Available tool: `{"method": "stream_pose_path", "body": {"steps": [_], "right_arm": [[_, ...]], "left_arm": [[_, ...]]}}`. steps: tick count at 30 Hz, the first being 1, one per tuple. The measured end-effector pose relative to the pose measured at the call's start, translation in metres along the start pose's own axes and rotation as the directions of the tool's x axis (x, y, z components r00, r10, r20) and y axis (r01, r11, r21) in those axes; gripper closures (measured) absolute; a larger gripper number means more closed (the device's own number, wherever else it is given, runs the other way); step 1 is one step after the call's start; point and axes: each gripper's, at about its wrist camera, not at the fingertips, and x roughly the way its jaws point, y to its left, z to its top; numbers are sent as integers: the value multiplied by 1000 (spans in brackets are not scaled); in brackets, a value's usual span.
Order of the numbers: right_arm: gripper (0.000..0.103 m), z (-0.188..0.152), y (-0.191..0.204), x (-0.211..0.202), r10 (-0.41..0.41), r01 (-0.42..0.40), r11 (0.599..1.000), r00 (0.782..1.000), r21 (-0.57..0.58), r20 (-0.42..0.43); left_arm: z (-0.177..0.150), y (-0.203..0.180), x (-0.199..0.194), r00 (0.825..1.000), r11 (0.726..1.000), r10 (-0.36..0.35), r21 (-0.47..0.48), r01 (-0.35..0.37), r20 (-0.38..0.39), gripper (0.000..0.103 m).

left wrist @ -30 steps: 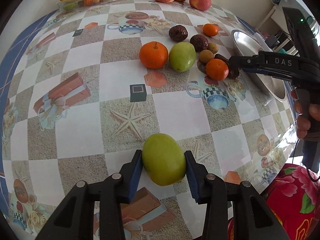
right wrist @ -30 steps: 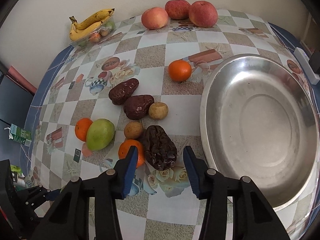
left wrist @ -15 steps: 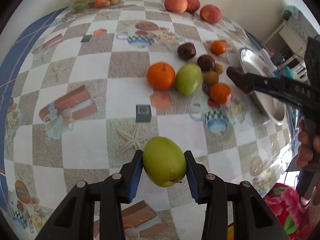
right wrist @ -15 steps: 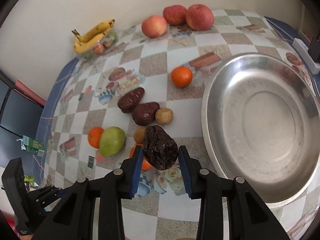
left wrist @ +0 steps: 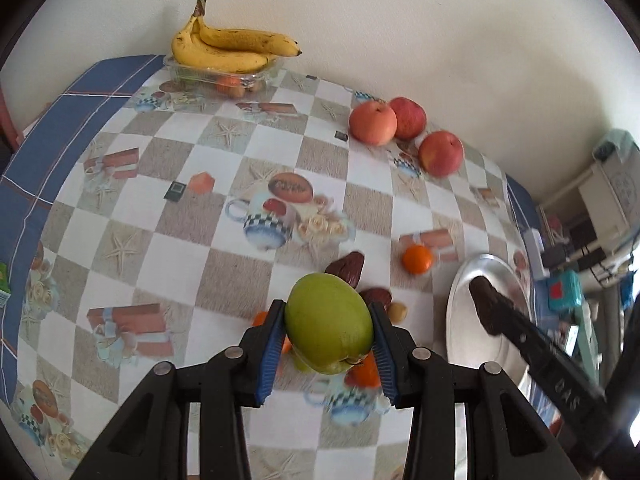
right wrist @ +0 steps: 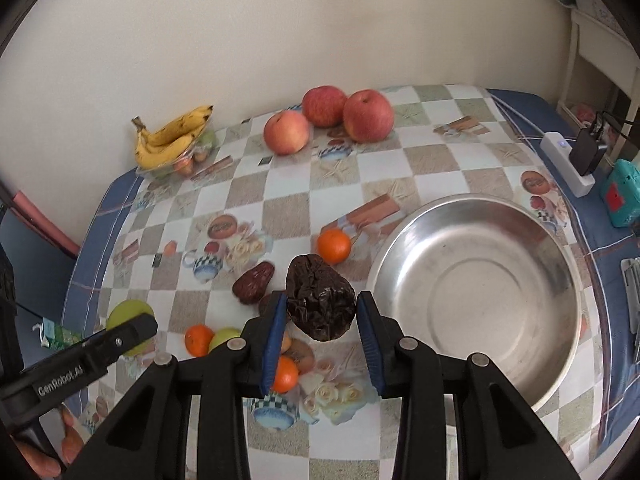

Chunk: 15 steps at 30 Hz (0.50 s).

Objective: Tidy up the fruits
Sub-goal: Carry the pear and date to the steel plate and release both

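On the checked tablecloth [right wrist: 420, 156], the steel bowl [right wrist: 476, 292] at three o'clock sits empty; left gripper [left wrist: 328, 338] clamps a green mango [left wrist: 329, 323], right gripper [right wrist: 322, 322] a dried date [right wrist: 320, 302]; loose fruit remains.

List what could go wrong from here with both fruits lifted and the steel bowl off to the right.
1. The green fruit is round and smooth, pinched only at its sides by the left gripper; it could slip onto the fruits below.
2. The wrinkled dark fruit in the right gripper looks soft; squeezing harder may crush it.
3. Both grippers head toward the steel bowl and may collide.
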Motion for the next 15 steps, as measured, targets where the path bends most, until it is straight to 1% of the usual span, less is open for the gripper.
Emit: {"method": "stream_pose_path", "body": {"steps": [3, 5, 7, 9, 12, 15], "right_arm": [[66, 5, -9, 1, -13, 12, 1000, 1000, 13, 25], [66, 7, -16, 5, -28, 28, 999, 999, 20, 16], [66, 10, -23, 9, -32, 32, 999, 999, 33, 8], [66, 11, -32, 13, -49, 49, 998, 999, 46, 2], [66, 10, -57, 19, -83, 84, 992, 996, 91, -15], [66, 8, -87, 20, -133, 136, 980, 991, 146, -32]], "left_arm": [[7, -15, 14, 1000, 999, 25, -27, -25, 10, 59], [8, -25, 25, 999, 999, 38, -31, -38, 7, 59], [9, -36, 36, 1000, 998, 29, -49, -29, -5, 59], [9, -47, 46, 1000, 998, 3, -61, -4, -12, 59], [6, -70, 58, 1000, 1000, -9, -22, 9, -16, 59], [0, -90, 67, 999, 999, -26, 20, 27, -31, 59]]}}
